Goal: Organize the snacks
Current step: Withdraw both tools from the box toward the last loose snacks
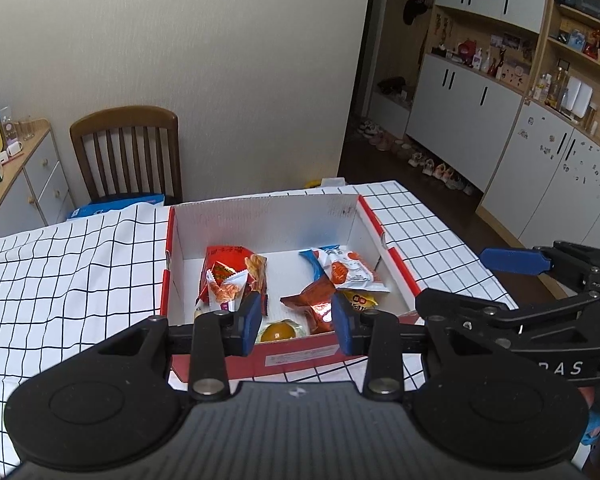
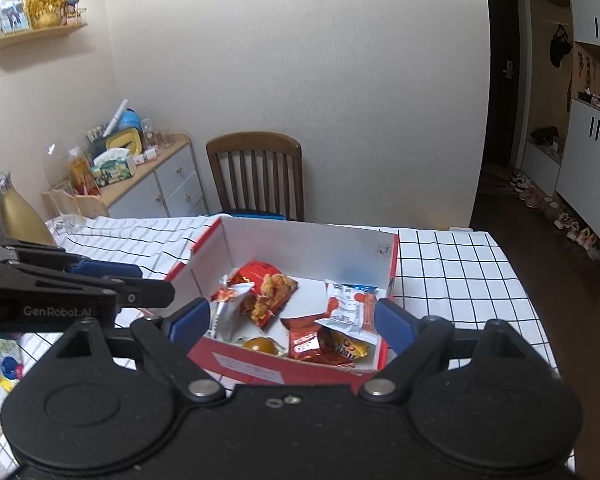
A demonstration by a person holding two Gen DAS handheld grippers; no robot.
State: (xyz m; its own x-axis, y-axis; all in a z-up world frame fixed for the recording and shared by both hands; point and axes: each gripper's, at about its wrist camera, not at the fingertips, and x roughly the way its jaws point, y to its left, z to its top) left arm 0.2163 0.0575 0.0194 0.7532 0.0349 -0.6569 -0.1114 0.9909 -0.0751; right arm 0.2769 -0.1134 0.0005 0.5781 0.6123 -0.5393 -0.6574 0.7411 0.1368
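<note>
- The table [image 1: 60, 264], draped in a white cloth with a black grid, fills the lower half of both views and carries everything the task concerns.
- The open cardboard box [image 1: 268, 220], red outside and white inside, sits at the centre of the table; its near red wall runs just behind the claws in both views.
- The left claw [image 1: 296, 318], black with blue pads, stands partly open at the lower middle of the left wrist view. Nothing is between its pads; they hang in front of the box's near wall.
- The right claw [image 2: 290, 322] stands wide open at the lower middle of the right wrist view, empty, its pads framing the box's near end.
- The red crisp bag [image 1: 232, 276] lies in the left half of the box, with a small silver sachet on top of it.
- The white and orange packet [image 2: 346, 306] lies in the right half, resting on a crumpled red foil packet [image 2: 306, 338] and a yellow one.
- The round amber sweet in clear wrap [image 2: 262, 345] lies against the near wall, between the two heaps.
- Judged by look, the packets are light, soft and crackly, with slick film; a crimped end seam offers the surest hold, since squeezing the middle may crush the contents.
- The wrapped sweet seems harder and slippery; its flat wrapper edge is the better place to pinch.
</note>
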